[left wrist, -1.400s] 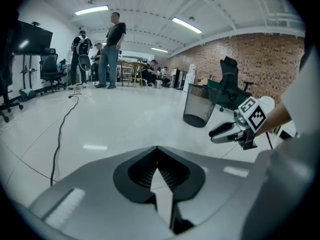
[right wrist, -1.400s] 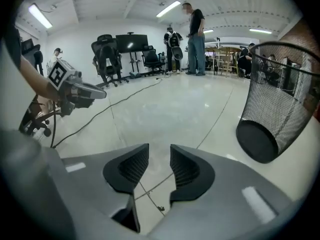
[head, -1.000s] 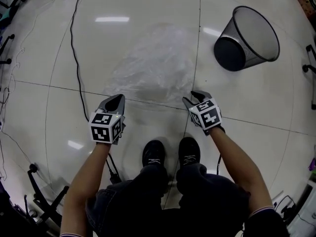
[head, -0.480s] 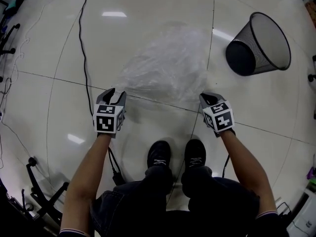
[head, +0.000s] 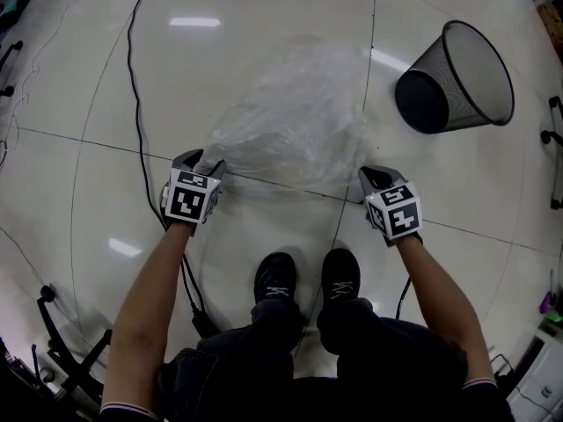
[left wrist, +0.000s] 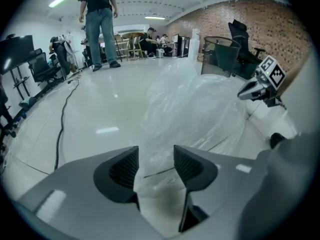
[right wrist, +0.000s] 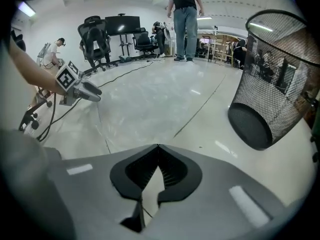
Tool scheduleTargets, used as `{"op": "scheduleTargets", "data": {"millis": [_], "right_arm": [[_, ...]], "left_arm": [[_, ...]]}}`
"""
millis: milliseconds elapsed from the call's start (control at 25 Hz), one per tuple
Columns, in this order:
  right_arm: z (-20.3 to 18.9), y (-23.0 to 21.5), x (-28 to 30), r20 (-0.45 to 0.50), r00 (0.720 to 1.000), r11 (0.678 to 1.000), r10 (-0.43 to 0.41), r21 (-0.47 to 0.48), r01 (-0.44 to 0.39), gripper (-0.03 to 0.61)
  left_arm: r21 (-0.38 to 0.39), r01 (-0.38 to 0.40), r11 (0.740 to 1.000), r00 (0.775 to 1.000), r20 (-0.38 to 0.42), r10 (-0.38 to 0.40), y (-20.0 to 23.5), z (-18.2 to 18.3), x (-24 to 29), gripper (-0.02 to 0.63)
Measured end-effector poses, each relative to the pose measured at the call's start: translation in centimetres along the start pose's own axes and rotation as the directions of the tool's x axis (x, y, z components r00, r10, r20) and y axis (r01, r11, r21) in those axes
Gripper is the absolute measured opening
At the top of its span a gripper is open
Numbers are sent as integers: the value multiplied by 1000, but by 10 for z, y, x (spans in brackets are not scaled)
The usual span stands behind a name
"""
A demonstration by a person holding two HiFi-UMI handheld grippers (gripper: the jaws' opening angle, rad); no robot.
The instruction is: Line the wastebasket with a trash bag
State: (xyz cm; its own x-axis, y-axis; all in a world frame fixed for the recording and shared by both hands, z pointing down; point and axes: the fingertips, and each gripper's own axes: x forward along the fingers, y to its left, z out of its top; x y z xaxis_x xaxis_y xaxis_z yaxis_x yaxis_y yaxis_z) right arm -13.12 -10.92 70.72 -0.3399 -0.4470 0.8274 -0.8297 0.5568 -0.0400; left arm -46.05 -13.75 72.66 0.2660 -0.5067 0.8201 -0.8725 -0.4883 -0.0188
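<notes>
1. Trash bag (head: 295,121), of clear film, lies spread and wrinkled on the white floor (head: 88,86), in front of the person's shoes (head: 274,275).
2. The wastebasket (head: 457,77), of black mesh, lies tipped on its side on the floor, well apart from the bag, on the right gripper's side.
3. Both forearms reach forward and down, one to each near corner of the bag.
4. The left gripper (head: 202,160) is at the near left corner. Its jaws have just been opening and now stand wide. The film's edge lies between them, but the pads do not press it.
5. The right gripper (head: 374,176) is at the near right corner with its jaws closed together. Whether they pinch the film, I cannot tell.
6. A black cable (head: 136,86) runs over the floor beside the left gripper.
</notes>
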Motion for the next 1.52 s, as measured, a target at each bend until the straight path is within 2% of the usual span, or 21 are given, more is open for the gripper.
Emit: {"op": "scheduleTargets", "data": {"millis": [40, 200, 320, 480, 640, 800, 920, 1120, 1320, 1520], "right_arm": [[-1, -2, 0, -1, 1000, 1000, -4, 4, 4, 3], [-3, -8, -4, 2, 1000, 1000, -20, 19, 20, 3], [1, -12, -11, 23, 999, 999, -30, 30, 29, 3], [15, -18, -33, 80, 995, 998, -53, 48, 49, 3], [37, -21, -70, 159, 984, 996, -80, 62, 71, 3], [62, -27, -116, 235, 965, 993, -120, 49, 112, 2], [81, -40, -155, 296, 940, 986, -168, 47, 162, 2], [91, -59, -223, 363, 901, 970, -239, 58, 234, 2], [103, -76, -293, 428, 849, 948, -309, 65, 312, 2], [118, -89, -365, 496, 785, 921, -370, 84, 381, 2]], "left_arm": [[-3, 13, 1000, 1000, -15, -14, -2, -3, 2, 217], [-6, 34, 999, 999, -31, -34, -7, -8, -1, 12], [-14, 34, 999, 999, -8, -34, -4, -2, -12, 12], [-2, 36, 999, 996, 87, -35, -3, 28, -42, 12], [38, 30, 999, 983, 177, -36, -10, 64, -84, 12], [70, -11, 998, 967, 254, -7, -9, 100, -127, 12], [75, -41, 996, 948, 317, 15, -9, 131, -158, 12], [53, -89, 995, 910, 410, 60, -12, 169, -207, 12], [78, -115, 990, 854, 516, 58, -32, 217, -258, 12], [101, -116, 988, 798, 601, 32, -59, 261, -306, 12]]}}
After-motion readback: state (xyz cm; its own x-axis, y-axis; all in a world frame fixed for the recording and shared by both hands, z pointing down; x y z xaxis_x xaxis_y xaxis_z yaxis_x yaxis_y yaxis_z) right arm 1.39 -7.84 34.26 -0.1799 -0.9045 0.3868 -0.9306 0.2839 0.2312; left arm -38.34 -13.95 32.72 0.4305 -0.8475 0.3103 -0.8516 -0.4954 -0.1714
